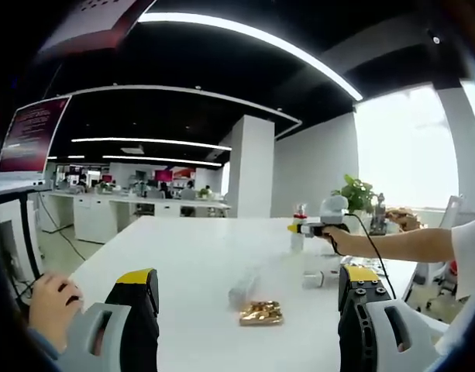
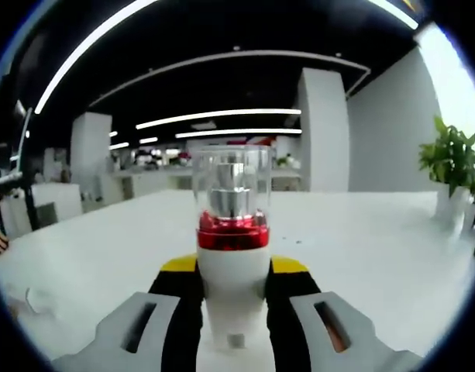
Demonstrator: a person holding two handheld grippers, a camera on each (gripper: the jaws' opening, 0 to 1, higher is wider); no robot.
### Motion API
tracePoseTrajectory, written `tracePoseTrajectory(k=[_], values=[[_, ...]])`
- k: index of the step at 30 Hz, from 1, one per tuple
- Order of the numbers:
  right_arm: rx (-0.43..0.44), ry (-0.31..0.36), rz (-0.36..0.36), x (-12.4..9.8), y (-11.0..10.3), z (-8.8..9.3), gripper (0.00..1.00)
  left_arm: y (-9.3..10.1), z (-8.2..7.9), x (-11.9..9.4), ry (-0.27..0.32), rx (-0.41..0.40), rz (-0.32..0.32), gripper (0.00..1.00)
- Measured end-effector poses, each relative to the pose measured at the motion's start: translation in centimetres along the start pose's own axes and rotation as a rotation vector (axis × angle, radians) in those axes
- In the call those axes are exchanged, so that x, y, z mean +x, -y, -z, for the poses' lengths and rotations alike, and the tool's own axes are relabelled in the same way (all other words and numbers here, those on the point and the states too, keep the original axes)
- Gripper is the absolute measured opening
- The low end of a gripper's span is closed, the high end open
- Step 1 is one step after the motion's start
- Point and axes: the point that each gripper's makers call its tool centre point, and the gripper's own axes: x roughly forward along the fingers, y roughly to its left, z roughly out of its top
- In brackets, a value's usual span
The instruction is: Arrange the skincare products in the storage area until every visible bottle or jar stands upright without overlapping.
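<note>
A wide white surface (image 1: 198,256) runs through the office. Beyond its far end rises a white square pillar (image 1: 251,167), with rows of white desks (image 1: 129,203) to the pillar's left. A potted green plant (image 1: 358,194) sits right of the pillar near a bright window (image 1: 407,155). A dark red screen (image 1: 32,133) hangs far to the pillar's left, and long light strips (image 1: 245,35) curve overhead.
</note>
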Motion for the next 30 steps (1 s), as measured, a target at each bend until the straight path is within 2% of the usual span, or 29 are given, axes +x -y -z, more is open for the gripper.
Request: tracePoseTrajectory(k=[7,14,21,25,30], values=[[0.003,-0.001,0.035,1.0,2.1,0.0,0.28,0.2,0.1,0.0,-0.003,0.007,0.008,1.00],[0.022,0.033,0.079,1.2,3.5,-0.2,0.28,0.1,0.6,0.2,-0.020,0.006,0.006,1.00],[0.015,0.016,0.125,2.1,4.4,-0.1,0.28,0.6,1.0,0.4,-0.030,0.011,0.016,1.00],[0.016,0.010,0.145,3.7,5.2,-0.1,0.28,1.1,1.2,0.6,-0.036,0.015,0.030,1.00],[0.018,0.006,0.173,3.7,5.9,0.1,0.29,1.3,1.5,0.7,-0.042,0.017,0.039,1.00]])
